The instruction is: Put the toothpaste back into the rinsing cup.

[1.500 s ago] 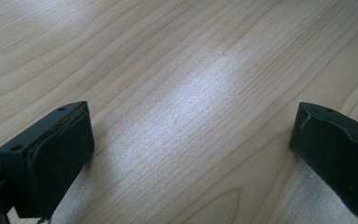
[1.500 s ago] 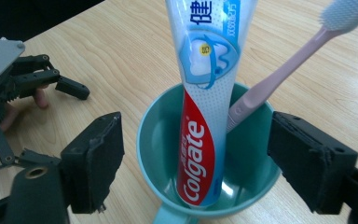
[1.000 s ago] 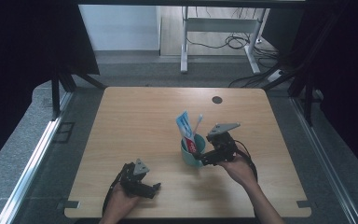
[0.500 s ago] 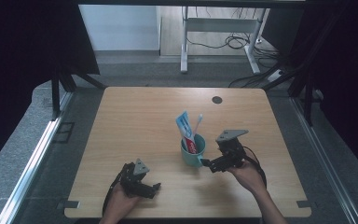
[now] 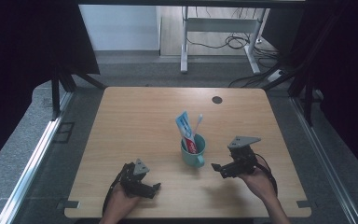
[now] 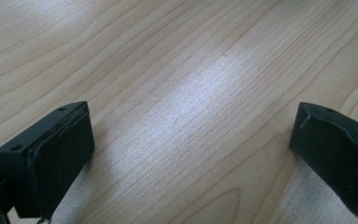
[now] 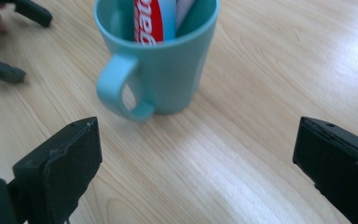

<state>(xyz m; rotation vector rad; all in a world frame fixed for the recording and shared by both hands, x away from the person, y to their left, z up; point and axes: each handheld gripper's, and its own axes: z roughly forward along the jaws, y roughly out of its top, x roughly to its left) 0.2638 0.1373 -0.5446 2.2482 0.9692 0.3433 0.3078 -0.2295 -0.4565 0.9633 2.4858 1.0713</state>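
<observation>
Right claw [image 5: 216, 169] is standing wide open with nothing between its jaws, which have just been opening; it is hovering low over the desk [image 5: 140, 121] in the lower right of the high view, just right of the teal mug [image 5: 193, 151] and clear of it. From the right gripper view, the mug [image 7: 161, 70] is sitting at the upper middle of the frame, handle turned toward the lower left, beyond the two black pads and touching neither. A red-and-blue toothpaste tube [image 5: 186, 133] and a toothbrush [image 5: 198, 122] are leaning upright inside the mug, near the centre of the desk. Left claw [image 5: 154, 189] is resting at the lower left of the high view, well apart from the mug; in the left gripper view its jaws are also spread wide, gripping nothing, with bare wood grain lying between them.
</observation>
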